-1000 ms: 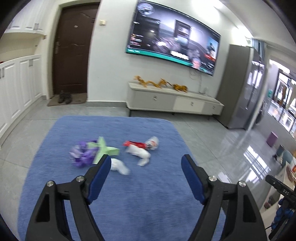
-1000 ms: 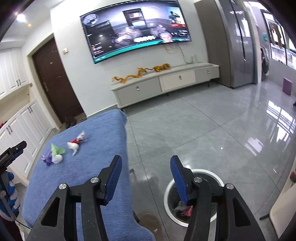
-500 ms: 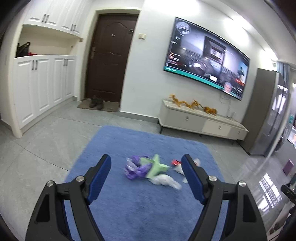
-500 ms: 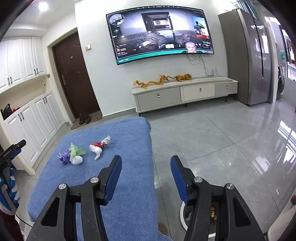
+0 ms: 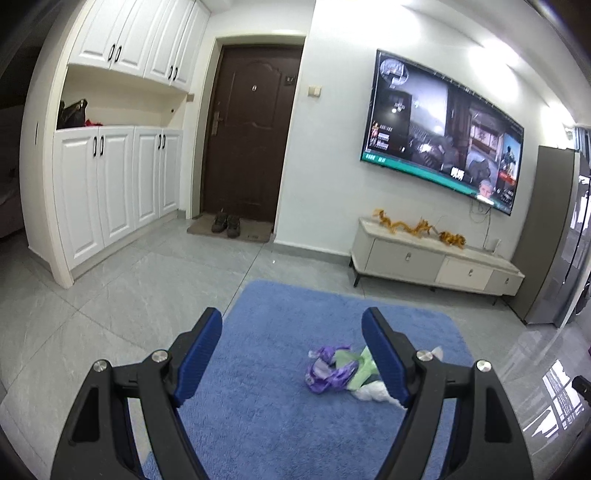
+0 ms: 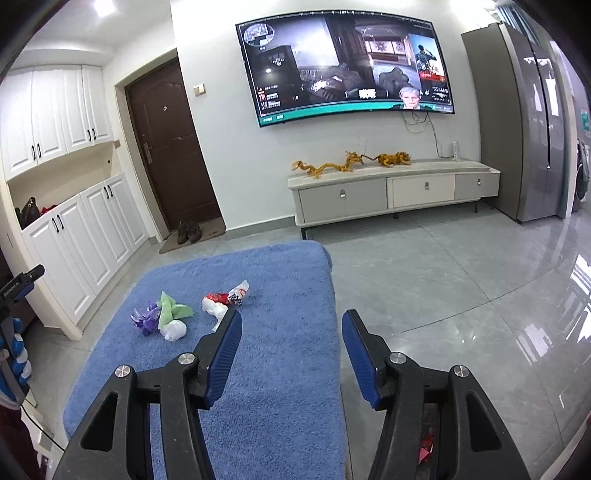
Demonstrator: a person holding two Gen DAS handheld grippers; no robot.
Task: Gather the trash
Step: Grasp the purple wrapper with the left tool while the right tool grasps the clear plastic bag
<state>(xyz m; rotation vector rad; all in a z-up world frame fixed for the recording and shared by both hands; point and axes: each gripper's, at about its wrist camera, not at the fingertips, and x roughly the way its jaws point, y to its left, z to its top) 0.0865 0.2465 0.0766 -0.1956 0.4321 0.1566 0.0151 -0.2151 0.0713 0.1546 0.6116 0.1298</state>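
Trash [image 5: 340, 373] on rug, ahead of left tool [image 5: 293, 354]

Room's pretty bright overall, mostly from ceiling lights, one showing as a blown-out spot [image 6: 104, 5] top left in the right wrist view. The glossy floor [image 6: 480, 295] throws back big white glare patches on the right side. Heavy fisheye bend on both views: the cabinets [image 5: 110, 184] and TV [image 6: 343, 66] curve, and the corners go black. The trash [image 5: 340, 373] looks a bit soft, slight motion blur. Shadows are faint.
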